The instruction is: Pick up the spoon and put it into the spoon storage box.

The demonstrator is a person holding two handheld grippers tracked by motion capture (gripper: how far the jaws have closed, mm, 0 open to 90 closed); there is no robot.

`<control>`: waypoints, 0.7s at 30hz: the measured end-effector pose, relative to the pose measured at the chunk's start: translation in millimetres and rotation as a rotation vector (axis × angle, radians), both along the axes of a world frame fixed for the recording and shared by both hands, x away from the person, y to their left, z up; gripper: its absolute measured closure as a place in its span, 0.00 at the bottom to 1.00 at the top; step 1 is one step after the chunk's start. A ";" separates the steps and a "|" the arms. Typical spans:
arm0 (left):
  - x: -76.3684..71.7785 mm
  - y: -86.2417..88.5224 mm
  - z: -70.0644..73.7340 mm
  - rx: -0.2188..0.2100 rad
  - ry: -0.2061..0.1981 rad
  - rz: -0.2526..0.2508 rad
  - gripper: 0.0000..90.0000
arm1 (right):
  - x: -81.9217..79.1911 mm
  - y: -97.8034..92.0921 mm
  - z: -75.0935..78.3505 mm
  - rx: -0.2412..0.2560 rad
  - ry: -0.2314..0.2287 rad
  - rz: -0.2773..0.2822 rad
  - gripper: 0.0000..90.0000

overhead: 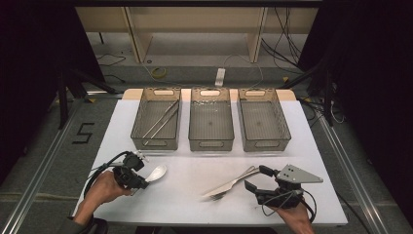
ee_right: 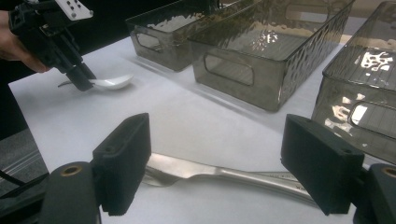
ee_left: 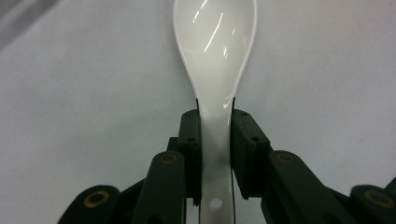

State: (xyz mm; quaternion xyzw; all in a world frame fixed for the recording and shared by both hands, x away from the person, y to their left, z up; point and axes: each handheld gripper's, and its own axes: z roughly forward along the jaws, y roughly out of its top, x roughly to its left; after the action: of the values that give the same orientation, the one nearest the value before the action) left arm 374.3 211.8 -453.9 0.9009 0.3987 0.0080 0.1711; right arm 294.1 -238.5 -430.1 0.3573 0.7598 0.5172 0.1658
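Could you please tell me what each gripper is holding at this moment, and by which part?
The left gripper is clamped on the white spoon by its handle, just below the bowl. The right gripper is open and holds nothing.

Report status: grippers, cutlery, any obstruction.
Left gripper shut on white spoon. Right gripper open, over knife and fork. Nothing in the way.
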 end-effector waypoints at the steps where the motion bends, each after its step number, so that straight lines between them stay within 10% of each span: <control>1: 0.0 0.2 0.8 -0.007 -0.004 0.003 0.83 | 0.0 0.0 0.0 0.000 0.000 0.000 0.28; 21: 3.5 -19.4 41.2 -0.248 -0.091 -0.015 0.83 | 0.2 -0.6 -0.5 -0.001 0.005 -0.002 0.28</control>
State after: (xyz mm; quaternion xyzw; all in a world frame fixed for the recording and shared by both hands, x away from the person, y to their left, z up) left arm 377.8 192.4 -412.7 0.8745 0.3819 -0.0020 0.2990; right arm 294.4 -239.1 -430.6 0.3593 0.7600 0.5159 0.1646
